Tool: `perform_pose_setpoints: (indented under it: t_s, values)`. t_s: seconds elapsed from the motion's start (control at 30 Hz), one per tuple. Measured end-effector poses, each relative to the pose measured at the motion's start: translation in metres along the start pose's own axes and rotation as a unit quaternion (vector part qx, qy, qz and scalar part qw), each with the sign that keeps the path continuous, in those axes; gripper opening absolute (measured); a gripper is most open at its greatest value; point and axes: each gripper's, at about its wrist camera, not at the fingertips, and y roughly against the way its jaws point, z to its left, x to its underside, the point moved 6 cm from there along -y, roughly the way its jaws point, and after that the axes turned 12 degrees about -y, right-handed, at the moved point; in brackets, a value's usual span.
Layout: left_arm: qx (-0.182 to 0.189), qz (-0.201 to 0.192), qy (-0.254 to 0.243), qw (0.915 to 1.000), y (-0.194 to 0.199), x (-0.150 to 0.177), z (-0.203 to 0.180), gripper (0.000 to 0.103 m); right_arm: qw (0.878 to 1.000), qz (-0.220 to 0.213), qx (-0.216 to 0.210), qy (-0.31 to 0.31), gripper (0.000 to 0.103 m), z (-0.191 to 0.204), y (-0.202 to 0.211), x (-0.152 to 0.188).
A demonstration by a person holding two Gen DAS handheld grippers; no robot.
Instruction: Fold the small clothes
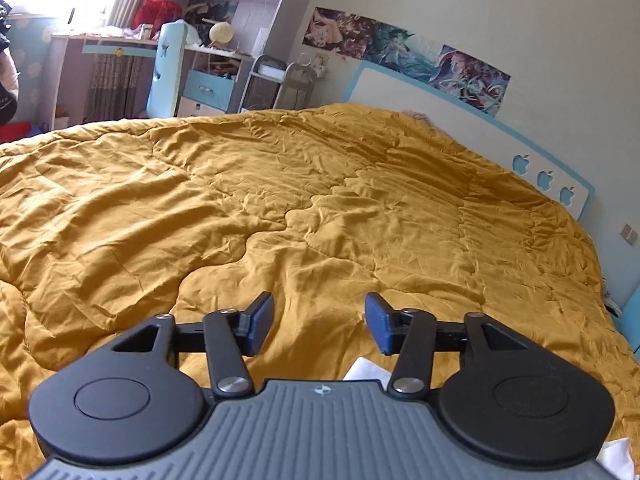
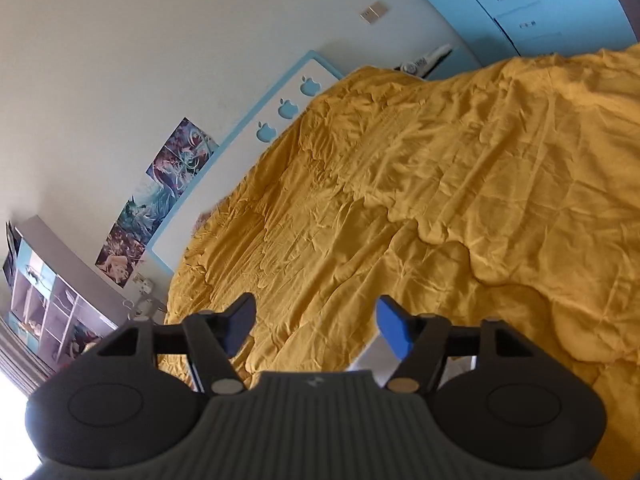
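A big bed fills the room, covered by a crinkly yellow blanket. The left gripper hangs just above it with its two blue pads wide apart and nothing between them. Right under it, close to its body, a bit of white cloth peeks out on the blanket — most of it is hidden. Far ahead stands a white and blue headboard with apple shapes cut in it, and posters on the wall above. Off to its left is a desk with shelves. The right gripper is tilted sideways over the same blanket, its pads wide apart too and holding nothing — a little white cloth shows just under its right finger.
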Motion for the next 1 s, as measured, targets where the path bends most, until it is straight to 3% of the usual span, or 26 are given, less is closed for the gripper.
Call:
perform_pose_setpoints:
  t_s: [0.13, 0.23, 0.3, 0.37, 0.47, 0.6, 0.73, 0.87, 0.93, 1.0]
  values:
    - [0.055, 0.004, -0.017, 0.9983, 0.02, 0.005, 0.0, 0.065, 0.999, 0.023, 0.024, 0.04, 0.065, -0.011, 0.006, 0.006]
    - [0.076, 0.045, -0.031, 0.9956, 0.041, 0.019, 0.008, 0.065, 0.997, 0.056, 0.033, 0.034, 0.064, -0.029, 0.032, 0.013]
    - [0.106, 0.088, -0.033, 0.99, 0.064, 0.037, 0.018, 0.065, 0.996, 0.081, 0.025, 0.036, 0.062, -0.042, 0.068, 0.019]
    - [0.157, 0.102, -0.03, 0.9818, 0.093, 0.057, 0.028, 0.065, 0.995, 0.092, 0.016, 0.032, 0.062, -0.055, 0.106, 0.024]
    - [0.188, 0.132, -0.03, 0.9729, 0.135, 0.083, 0.037, 0.066, 0.994, 0.108, 0.021, 0.003, 0.062, -0.076, 0.163, 0.034]
    - [0.246, 0.145, 0.029, 0.9579, 0.175, 0.109, 0.042, 0.066, 0.987, 0.141, 0.014, -0.077, 0.062, -0.099, 0.208, 0.058]
    - [0.251, 0.168, 0.146, 0.942, 0.172, 0.138, 0.051, 0.066, 0.966, 0.199, 0.023, -0.165, 0.06, -0.125, 0.207, 0.1]
    - [0.199, 0.175, 0.235, 0.9352, 0.145, 0.155, 0.061, 0.066, 0.96, 0.143, 0.023, -0.24, 0.048, -0.144, 0.2, 0.113]
    - [0.197, 0.172, 0.278, 0.9245, 0.131, 0.159, 0.065, 0.066, 0.951, 0.128, 0.005, -0.282, 0.049, -0.149, 0.192, 0.114]
    - [0.192, 0.163, 0.301, 0.9198, 0.12, 0.158, 0.067, 0.066, 0.943, 0.129, -0.01, -0.307, 0.049, -0.151, 0.18, 0.115]
